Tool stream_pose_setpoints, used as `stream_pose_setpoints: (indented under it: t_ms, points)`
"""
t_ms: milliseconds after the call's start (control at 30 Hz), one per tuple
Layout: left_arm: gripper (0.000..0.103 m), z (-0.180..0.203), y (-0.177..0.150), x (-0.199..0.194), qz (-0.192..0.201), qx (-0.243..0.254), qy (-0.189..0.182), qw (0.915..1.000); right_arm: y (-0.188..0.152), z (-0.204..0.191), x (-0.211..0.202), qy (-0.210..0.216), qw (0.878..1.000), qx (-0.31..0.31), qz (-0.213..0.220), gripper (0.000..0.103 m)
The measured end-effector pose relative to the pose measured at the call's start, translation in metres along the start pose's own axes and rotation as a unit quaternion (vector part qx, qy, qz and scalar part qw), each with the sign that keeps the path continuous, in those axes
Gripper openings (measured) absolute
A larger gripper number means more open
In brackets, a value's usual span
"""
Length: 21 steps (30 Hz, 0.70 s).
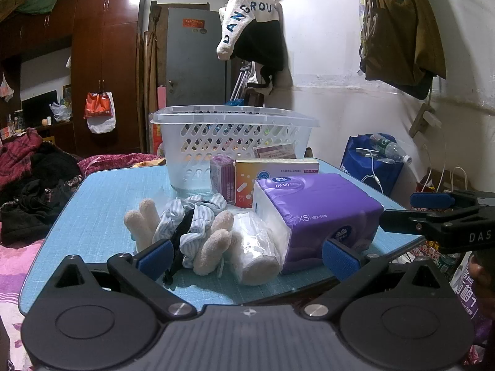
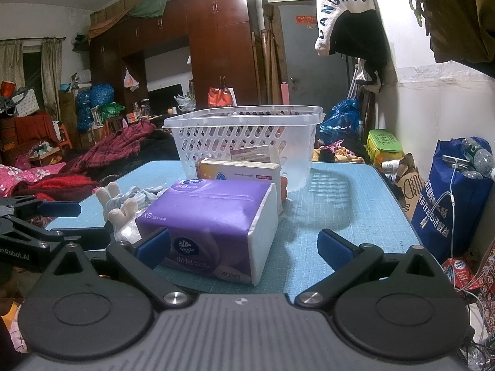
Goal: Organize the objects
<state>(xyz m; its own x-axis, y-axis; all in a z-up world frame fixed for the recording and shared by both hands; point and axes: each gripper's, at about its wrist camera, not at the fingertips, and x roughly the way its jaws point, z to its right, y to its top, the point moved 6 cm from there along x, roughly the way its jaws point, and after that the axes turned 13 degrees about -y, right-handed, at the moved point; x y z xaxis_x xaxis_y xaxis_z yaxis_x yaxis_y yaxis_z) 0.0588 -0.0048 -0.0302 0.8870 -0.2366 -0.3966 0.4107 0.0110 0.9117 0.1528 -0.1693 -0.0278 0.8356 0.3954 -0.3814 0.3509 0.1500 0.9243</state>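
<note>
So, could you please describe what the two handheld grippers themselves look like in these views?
Both look alike: the left gripper and the right gripper have a dark grey ribbed body, two round black discs, silver pivot screws and angular black linkage arms ending in blue padded fingers. White lettering marks their sides, reading "DAS" on one and "nRobot.AI" on the other. No cables or sleeves are visible.

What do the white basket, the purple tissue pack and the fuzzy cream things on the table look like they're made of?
Basket: translucent white plastic, looks rigid; light passes through its perforated walls. Tissue pack: thin glossy plastic film, with sheen and wrinkles, probably over paper tissues. Fuzzy cream things: soft fleecy fabric, possibly socks or gloves; nap visible, matte.
</note>
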Motion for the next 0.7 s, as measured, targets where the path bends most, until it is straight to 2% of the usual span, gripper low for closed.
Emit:
stream_pose_setpoints:
  t_ms: [700]
  points:
    - [0.103, -0.0005, -0.0022, 0.002, -0.004, -0.001, -0.005, 1.0, -0.0001, 0.0003, -0.0001, 0.0, 1.0, 0.0, 0.0, 0.103]
